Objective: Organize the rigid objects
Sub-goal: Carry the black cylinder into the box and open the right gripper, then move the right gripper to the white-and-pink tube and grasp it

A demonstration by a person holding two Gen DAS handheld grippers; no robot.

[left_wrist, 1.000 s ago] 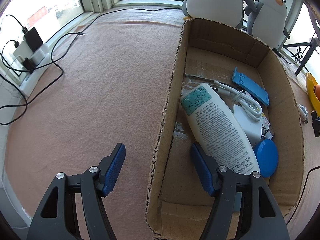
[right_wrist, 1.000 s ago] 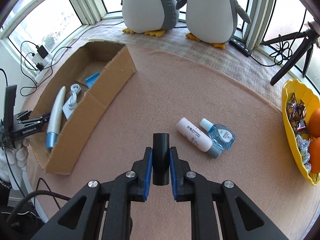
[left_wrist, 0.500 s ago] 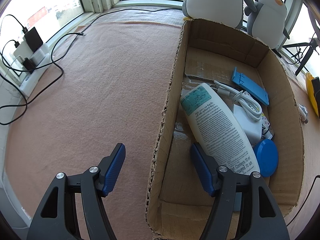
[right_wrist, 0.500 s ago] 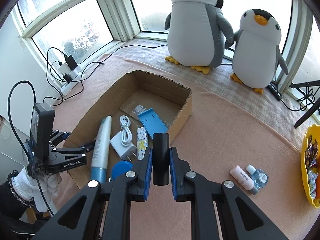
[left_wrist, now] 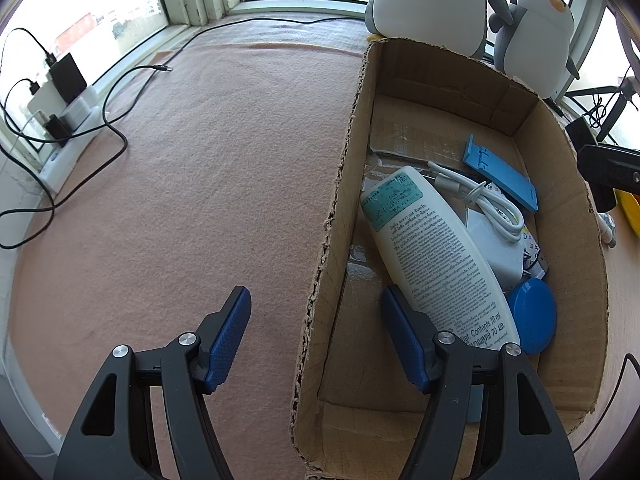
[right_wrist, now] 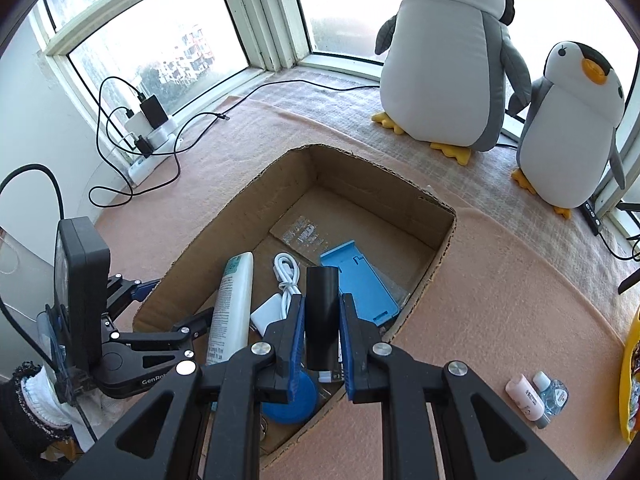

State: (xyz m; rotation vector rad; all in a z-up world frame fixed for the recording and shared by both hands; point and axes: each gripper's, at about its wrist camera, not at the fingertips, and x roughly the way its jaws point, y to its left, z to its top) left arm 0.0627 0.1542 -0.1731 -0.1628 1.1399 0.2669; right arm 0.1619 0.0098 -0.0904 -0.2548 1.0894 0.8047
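My right gripper [right_wrist: 321,300] is shut on a black cylinder [right_wrist: 322,320] and hovers over the near end of an open cardboard box [right_wrist: 360,160]. The box holds a white lotion tube [left_wrist: 436,252], a white charger with a coiled cable [left_wrist: 492,208], a blue phone stand [left_wrist: 500,176] and a blue round lid [left_wrist: 532,316]. My left gripper [left_wrist: 314,294] stands open astride the box's left wall [left_wrist: 340,200], one finger outside and one inside. Neither pad touches the cardboard. The right wrist view shows the left gripper [right_wrist: 168,304] at the box's near left corner.
Two plush penguins [right_wrist: 444,60] stand behind the box by the window. A small pink bottle [right_wrist: 524,396] and a clear blue bottle [right_wrist: 554,394] lie on the carpet at right, near a yellow bowl [right_wrist: 628,380]. A power strip with cables [right_wrist: 148,136] sits at left.
My right gripper has carried the black cylinder from above the open carpet to above the box. The left gripper has stayed astride the wall.
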